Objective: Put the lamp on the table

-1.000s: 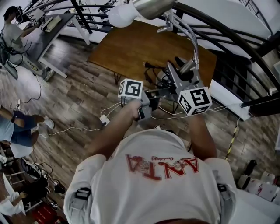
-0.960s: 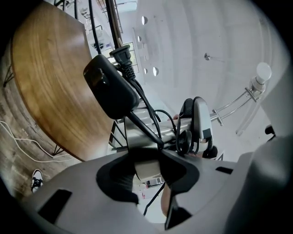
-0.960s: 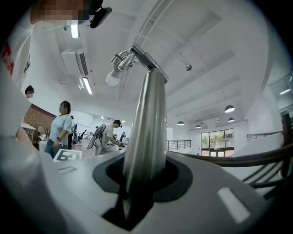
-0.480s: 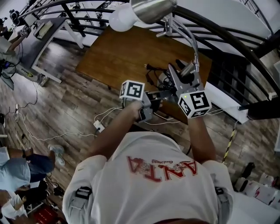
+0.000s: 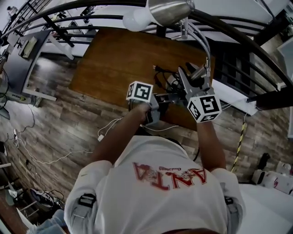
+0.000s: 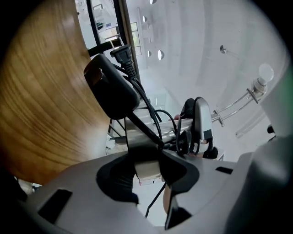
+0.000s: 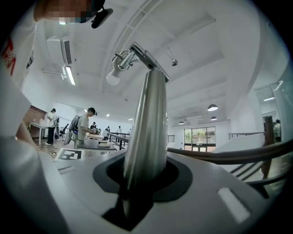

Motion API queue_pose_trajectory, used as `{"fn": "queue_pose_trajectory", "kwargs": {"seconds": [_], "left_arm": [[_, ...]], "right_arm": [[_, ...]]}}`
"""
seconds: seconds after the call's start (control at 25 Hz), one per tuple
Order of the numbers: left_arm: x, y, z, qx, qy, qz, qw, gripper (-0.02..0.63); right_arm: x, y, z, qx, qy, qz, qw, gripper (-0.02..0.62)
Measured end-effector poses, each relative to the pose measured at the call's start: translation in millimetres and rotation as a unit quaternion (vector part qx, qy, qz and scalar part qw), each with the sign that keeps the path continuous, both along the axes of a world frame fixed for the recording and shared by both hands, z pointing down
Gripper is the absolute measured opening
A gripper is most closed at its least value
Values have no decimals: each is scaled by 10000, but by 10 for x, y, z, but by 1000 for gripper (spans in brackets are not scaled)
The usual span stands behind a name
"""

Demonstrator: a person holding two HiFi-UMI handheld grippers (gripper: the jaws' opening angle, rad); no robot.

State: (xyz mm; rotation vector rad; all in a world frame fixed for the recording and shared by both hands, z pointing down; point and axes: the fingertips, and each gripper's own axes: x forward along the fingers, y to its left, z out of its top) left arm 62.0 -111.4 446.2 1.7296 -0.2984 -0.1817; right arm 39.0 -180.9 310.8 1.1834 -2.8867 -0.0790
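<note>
The lamp has a chrome shade (image 5: 169, 9), a white bulb (image 5: 136, 20) and a bent chrome arm (image 5: 204, 43), and it hangs over the brown wooden table (image 5: 114, 59). My left gripper (image 5: 161, 98) is shut on a flat metal part of the lamp's base (image 6: 139, 146). A black power adapter (image 6: 110, 91) and its plug (image 6: 121, 54) dangle in front of it, above the tabletop (image 6: 41, 100). My right gripper (image 5: 187, 84) is shut on the lamp's chrome stem (image 7: 146, 123), which rises to the bulb (image 7: 112, 78).
Black curved railings (image 5: 256, 50) run behind and to the right of the table. White cables and a socket block (image 5: 100, 137) lie on the wood floor to the left. A grey desk (image 5: 20, 57) stands far left. People (image 7: 82, 125) stand at benches in the distance.
Both grippers have carried the lamp forward to the table and a little lower. The lamp's base now hangs over the table's near edge. The people at the left have dropped out of the head view.
</note>
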Motion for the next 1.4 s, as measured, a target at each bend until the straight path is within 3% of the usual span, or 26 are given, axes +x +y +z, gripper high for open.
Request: {"fn": "queue_pose_trajectory", "kwargs": {"seconds": [0.2,0.4,0.64,1.4], "left_arm": [[-163,-327,-32,38,-24,459,9989,143],[-84,-502,20,2,32,1030,9947,143],[-4,-745,179,-122,126,1266,9918,143],[756,-2209,1091,-599,-172,913,9939,141]], "right_arm": [[-95,-326,-38,17,-22,398,9992,118],[34,-535,26,13,-5,914,9958,120],[151,-805,216,-121,76,1211,9925,119],[952,-2368,1198,-704,-62,933,9931,118]]}}
